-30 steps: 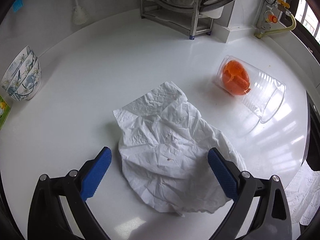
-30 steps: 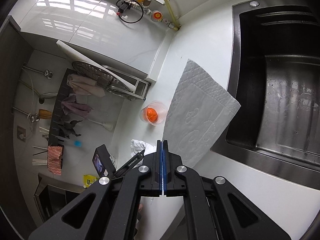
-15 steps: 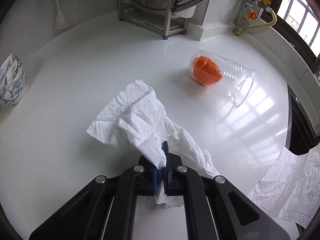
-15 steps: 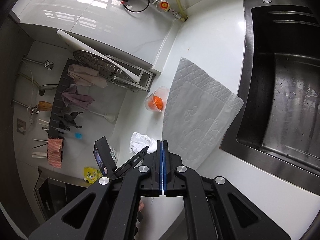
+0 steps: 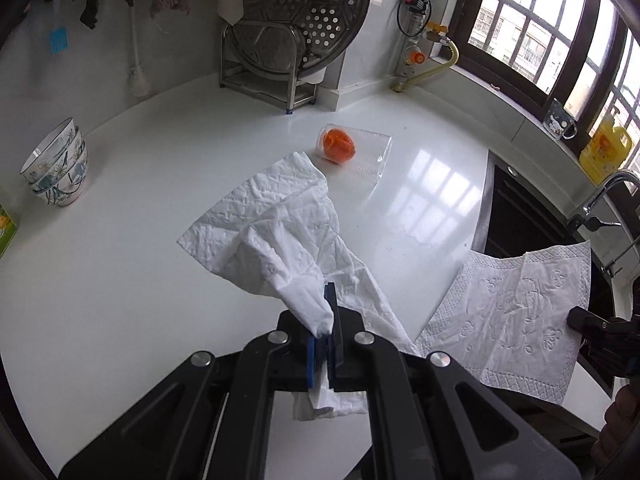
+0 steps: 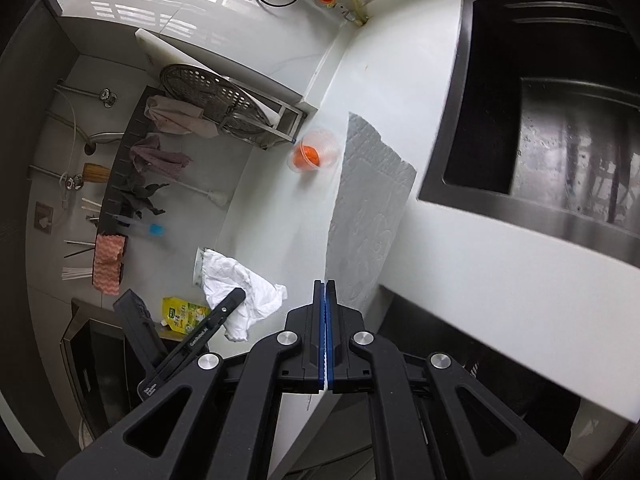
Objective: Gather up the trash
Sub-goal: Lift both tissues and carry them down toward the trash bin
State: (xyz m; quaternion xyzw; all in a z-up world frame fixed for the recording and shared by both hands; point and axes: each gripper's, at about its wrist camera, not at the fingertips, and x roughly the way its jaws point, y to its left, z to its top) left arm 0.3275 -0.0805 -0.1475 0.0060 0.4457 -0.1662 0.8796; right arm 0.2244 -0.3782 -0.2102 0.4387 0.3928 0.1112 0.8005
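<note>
**Both grippers pinch paper over the white tabletop**

In the left wrist view, the left gripper [image 5: 326, 332] sits at lower centre with its blue fingers [image 5: 331, 320] pressed together on a bunched corner of the crumpled tissue [image 5: 280, 232]. The tissue fans out from the pinch toward the middle of the frame, and a scrap of it hangs below the fingers. Above and right of the tissue, a clear plastic cup [image 5: 354, 151] lies on its side on the tabletop [image 5: 120, 280], with orange peel [image 5: 339, 146] inside near its base.

At the right of the same view, the embossed paper towel [image 5: 516, 312] is spread flat and lifted, its right edge caught by the right gripper [image 5: 588, 320], seen dark at the frame edge.

In the right wrist view, the right gripper [image 6: 325, 320] has its fingers [image 6: 320, 328] fully together on the near edge of the towel [image 6: 368, 216], which stretches up toward the cup [image 6: 316, 152]. The sink [image 6: 560, 120] fills the upper right. The crumpled tissue [image 6: 240, 288] shows at lower left.
</note>
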